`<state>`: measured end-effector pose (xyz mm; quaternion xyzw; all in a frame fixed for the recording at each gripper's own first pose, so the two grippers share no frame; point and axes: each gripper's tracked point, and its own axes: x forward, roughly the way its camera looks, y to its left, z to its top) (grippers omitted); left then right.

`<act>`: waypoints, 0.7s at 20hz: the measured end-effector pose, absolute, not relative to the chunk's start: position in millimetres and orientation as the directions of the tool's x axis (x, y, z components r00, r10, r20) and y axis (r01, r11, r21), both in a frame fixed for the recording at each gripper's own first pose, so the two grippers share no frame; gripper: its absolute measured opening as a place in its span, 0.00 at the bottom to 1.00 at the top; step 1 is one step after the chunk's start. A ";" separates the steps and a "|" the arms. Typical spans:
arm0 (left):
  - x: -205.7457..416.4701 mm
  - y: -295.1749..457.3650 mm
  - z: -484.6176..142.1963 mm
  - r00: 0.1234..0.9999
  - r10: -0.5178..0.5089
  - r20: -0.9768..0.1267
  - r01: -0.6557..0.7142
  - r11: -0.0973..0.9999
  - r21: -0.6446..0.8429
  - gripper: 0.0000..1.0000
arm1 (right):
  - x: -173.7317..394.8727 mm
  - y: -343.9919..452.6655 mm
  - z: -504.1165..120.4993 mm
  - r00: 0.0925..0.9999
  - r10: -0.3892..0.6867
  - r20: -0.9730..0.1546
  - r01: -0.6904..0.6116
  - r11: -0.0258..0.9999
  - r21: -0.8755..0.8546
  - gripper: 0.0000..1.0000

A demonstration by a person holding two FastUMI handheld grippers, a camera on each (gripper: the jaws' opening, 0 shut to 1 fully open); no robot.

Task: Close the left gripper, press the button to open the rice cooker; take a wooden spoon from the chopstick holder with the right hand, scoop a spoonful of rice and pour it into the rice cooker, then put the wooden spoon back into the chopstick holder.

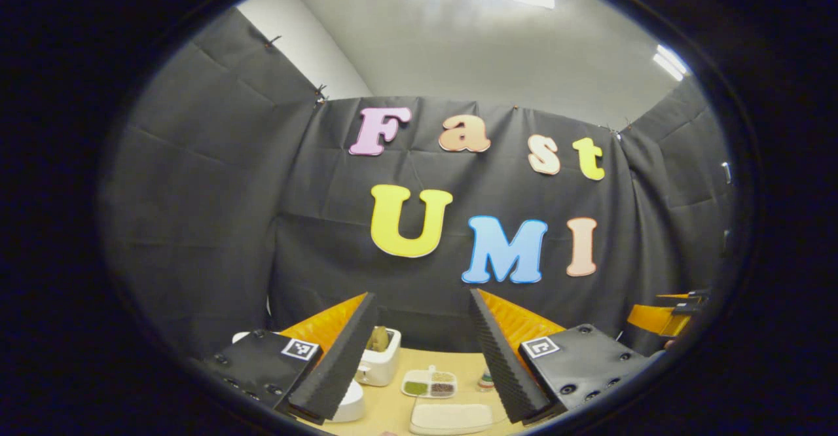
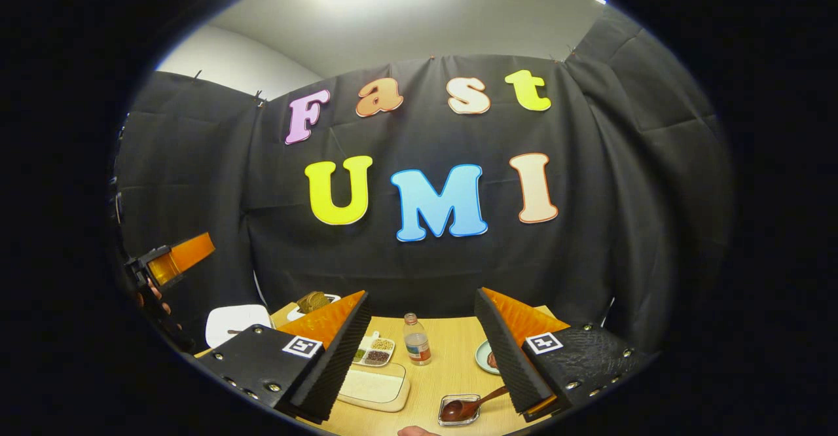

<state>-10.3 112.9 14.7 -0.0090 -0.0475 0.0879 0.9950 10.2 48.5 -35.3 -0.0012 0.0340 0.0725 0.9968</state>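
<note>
In the left gripper view, the left gripper stood wide and empty above the wooden table. Between its fingers lay a divided dish and a tray of rice; the white chopstick holder and rice cooker sat partly behind its left finger.

In the right gripper view, the right gripper was likewise wide, holding nothing. A bottle stood between its fingers, with a wooden spoon resting in a small dish just beside the right finger.

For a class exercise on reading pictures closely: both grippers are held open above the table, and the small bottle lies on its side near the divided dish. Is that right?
Not quite. In the right gripper view the bottle stands upright on the table, near the divided dish. The rest holds: the left gripper and right gripper are both open above the table.
</note>
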 end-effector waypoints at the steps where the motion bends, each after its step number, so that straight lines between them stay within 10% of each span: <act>1: -9.7 102.9 13.7 0.983 0.154 0.096 -0.153 0.988 -0.014 0.97 | 9.1 48.1 -33.2 0.989 0.138 -0.062 -0.138 0.990 -0.002 0.97; 14: -7.1 72.9 -19.6 0.999 0.046 -0.021 -0.045 0.998 0.032 0.95 | -0.7 68.8 -21.3 0.994 0.109 0.006 -0.109 0.993 -0.037 0.97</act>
